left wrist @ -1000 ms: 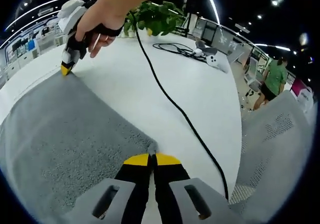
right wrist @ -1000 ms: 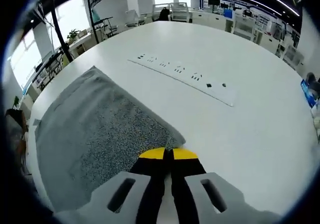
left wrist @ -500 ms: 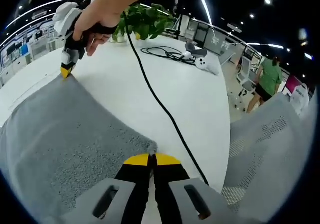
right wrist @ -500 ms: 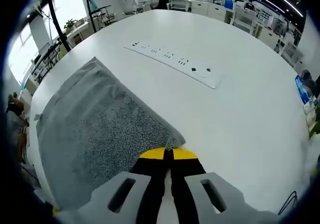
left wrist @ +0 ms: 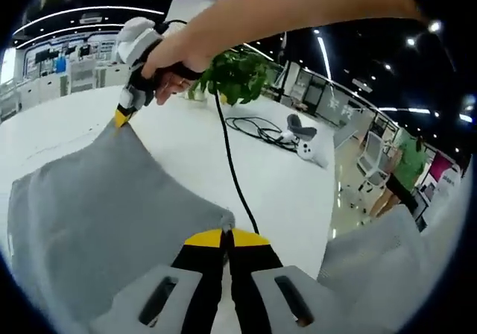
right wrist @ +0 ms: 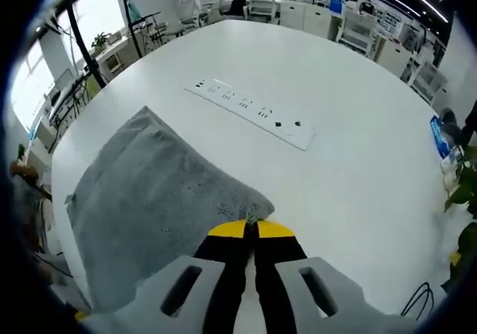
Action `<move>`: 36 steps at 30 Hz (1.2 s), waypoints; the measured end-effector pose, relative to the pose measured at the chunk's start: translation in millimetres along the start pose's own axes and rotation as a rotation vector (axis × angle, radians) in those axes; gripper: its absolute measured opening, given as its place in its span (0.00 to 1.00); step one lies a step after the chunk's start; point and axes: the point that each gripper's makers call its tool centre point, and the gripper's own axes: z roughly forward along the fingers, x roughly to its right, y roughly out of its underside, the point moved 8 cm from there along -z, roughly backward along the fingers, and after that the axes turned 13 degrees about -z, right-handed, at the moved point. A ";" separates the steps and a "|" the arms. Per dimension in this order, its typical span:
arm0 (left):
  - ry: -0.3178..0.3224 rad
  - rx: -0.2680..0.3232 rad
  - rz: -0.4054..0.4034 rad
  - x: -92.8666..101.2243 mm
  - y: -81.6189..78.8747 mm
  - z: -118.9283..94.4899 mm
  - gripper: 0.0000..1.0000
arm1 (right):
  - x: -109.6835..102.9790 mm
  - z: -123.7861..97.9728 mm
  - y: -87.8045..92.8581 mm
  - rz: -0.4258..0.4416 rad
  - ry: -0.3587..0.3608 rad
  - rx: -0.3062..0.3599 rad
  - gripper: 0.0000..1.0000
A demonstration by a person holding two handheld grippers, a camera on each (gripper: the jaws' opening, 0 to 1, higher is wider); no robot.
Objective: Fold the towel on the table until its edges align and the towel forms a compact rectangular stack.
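No text, label, brand, number or sign can be read in either view. Beyond the jaws in the right gripper view, the white power strip (right wrist: 250,113) on the bench (right wrist: 358,162) carries only dark socket openings, too small to tell any marking. In the left gripper view, the lit panels far behind the bench are too blurred to read.

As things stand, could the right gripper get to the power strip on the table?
Probably not yet: the right gripper is shut on a towel corner. Bare table lies between it and the power strip, so nothing blocks the way, but it would drag the towel.
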 end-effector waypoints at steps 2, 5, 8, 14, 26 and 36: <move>-0.006 0.034 -0.013 -2.4 -5.3 -9.7 0.01 | -1.7 -2.0 -5.2 0.011 0.002 0.000 0.00; -0.018 0.069 -0.036 -2.6 -10.1 -25.9 0.01 | -6.2 -5.7 -15.3 0.064 -0.002 0.013 0.00; -0.037 0.102 -0.043 -7.5 -13.1 -43.0 0.01 | -12.8 -12.9 -21.7 0.063 0.001 0.015 0.00; -0.064 0.177 -0.100 -17.0 -15.6 -70.3 0.01 | -15.2 -19.9 -37.6 0.083 0.013 0.026 0.00; -0.129 0.286 -0.137 -38.4 -3.0 -118.7 0.01 | -44.1 -33.7 -88.3 0.178 0.001 0.129 0.00; -0.239 0.391 -0.109 -59.0 10.8 -153.7 0.02 | -61.2 -30.3 -118.3 0.142 0.006 0.162 0.00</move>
